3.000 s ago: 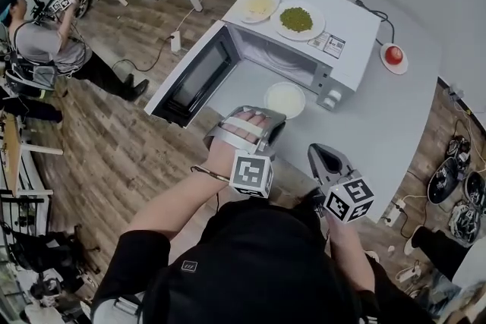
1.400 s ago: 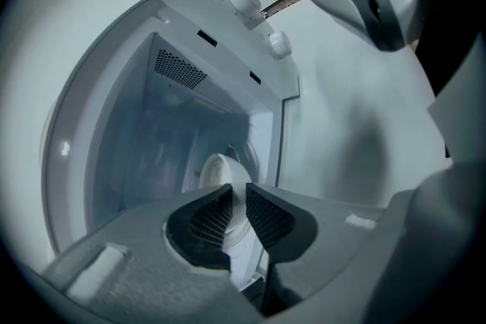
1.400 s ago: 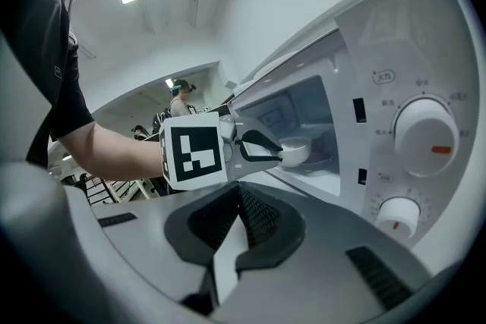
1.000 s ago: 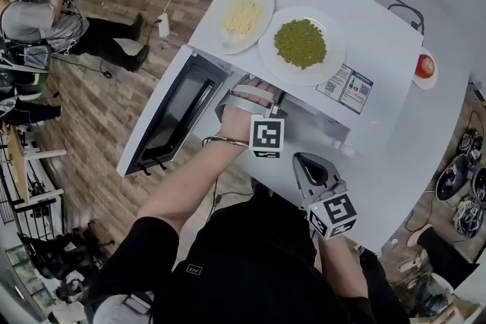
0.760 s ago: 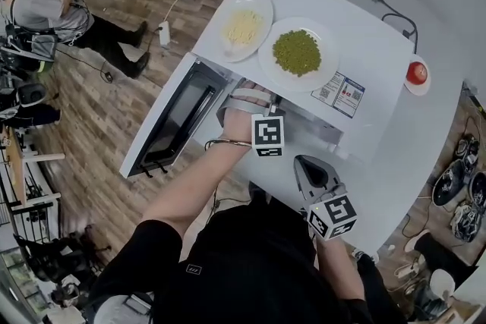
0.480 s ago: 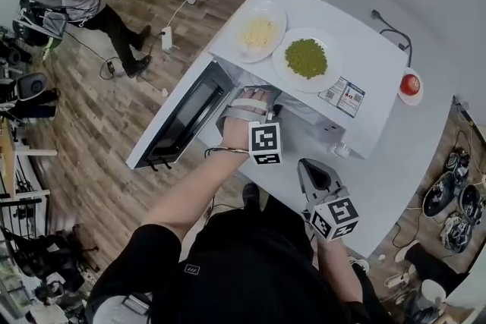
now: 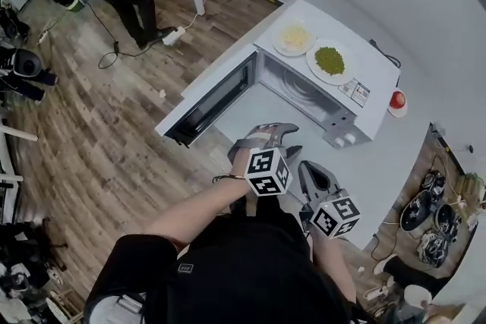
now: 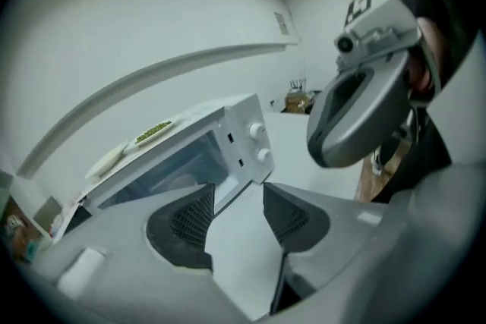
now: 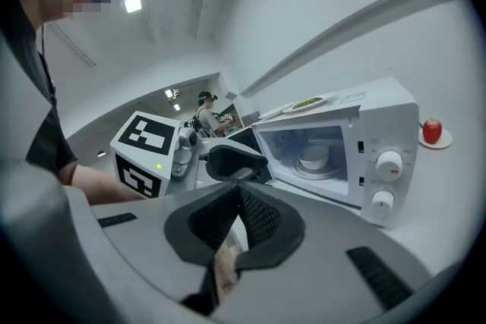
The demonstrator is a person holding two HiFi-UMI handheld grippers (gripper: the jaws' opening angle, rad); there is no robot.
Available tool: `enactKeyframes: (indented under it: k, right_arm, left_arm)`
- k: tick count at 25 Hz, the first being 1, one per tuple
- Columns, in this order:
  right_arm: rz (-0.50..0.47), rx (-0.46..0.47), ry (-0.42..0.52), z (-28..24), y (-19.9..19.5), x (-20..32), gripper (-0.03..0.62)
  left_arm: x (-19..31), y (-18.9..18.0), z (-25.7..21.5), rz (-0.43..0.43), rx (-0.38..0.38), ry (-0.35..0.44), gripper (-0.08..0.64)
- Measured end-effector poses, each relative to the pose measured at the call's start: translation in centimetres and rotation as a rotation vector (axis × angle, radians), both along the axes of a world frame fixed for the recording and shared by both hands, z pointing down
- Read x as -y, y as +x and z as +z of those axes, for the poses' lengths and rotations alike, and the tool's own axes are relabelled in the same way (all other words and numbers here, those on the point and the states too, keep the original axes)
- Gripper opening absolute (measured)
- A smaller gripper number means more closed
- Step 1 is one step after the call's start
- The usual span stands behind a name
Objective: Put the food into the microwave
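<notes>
We hold our left hand-held gripper (image 8: pixel 238 201) wide and empty, its jaws having just been opening; our right hand-held gripper (image 9: pixel 240 197) is closed. The bowl (image 9: pixel 314 157) sits inside the open microwave (image 9: pixel 383 125).

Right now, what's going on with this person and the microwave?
A person stands at an open microwave with a hand-held gripper in each hand. A white bowl sits inside. The left hand-held gripper has just been opening its jaws, with nothing between them; the right hand-held gripper is shut and empty. A plate of peas and a plate of yellow food sit on top.
</notes>
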State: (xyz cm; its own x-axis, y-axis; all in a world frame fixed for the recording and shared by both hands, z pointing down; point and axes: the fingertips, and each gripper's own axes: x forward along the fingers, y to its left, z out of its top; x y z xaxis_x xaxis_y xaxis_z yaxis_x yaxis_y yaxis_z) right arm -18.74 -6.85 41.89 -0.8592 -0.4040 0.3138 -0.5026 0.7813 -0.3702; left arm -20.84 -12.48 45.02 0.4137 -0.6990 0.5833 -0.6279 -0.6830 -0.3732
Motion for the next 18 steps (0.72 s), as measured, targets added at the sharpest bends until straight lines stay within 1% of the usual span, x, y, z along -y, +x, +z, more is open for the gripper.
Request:
enactKeyframes:
  k: [3,5,6,8,11,14,16,18]
  right_arm:
    - [0.025,0.015,-0.028,-1.0,0.1,-2.6,0.014]
    - [0.036,0.000,-0.022,-1.2,0.2,-4.2,0.014]
    - [0.041,-0.009,-0.013,-1.4,0.5,-4.8,0.014]
    - [0.049,-0.016,0.003,-1.9,1.0,-5.7,0.014]
    - [0.049,-0.012,0.018,-2.6,1.7,-7.2,0.014]
    - [0.048,-0.003,0.041,-3.6,2.9,-8.3,0.014]
    - [0.050,0.013,0.070,-4.7,4.1,-9.0,0.014]
    - [0.063,0.030,0.104,-5.8,6.3,-10.3,0.014]
  left_arm:
    - [-2.5,0.7,-2.8,-0.008,-0.202,-0.008,0.206]
    - [-4.1,0.7,-4.1,-0.007,-0.302,-0.012,0.206]
    - [-4.9,0.9,-4.7,-0.006,-0.341,-0.010,0.206]
    - [-6.3,1.1,-5.5,-0.009,-0.391,0.000,0.204]
    - [-8.8,1.3,-6.1,-0.021,-0.438,-0.001,0.198]
    - [-10.8,1.8,-7.0,-0.040,-0.500,-0.007,0.186]
    - [-11.8,2.5,-8.0,-0.042,-0.526,0.001,0.177]
    - [-13.3,3.8,-8.9,-0.033,-0.549,0.003,0.169]
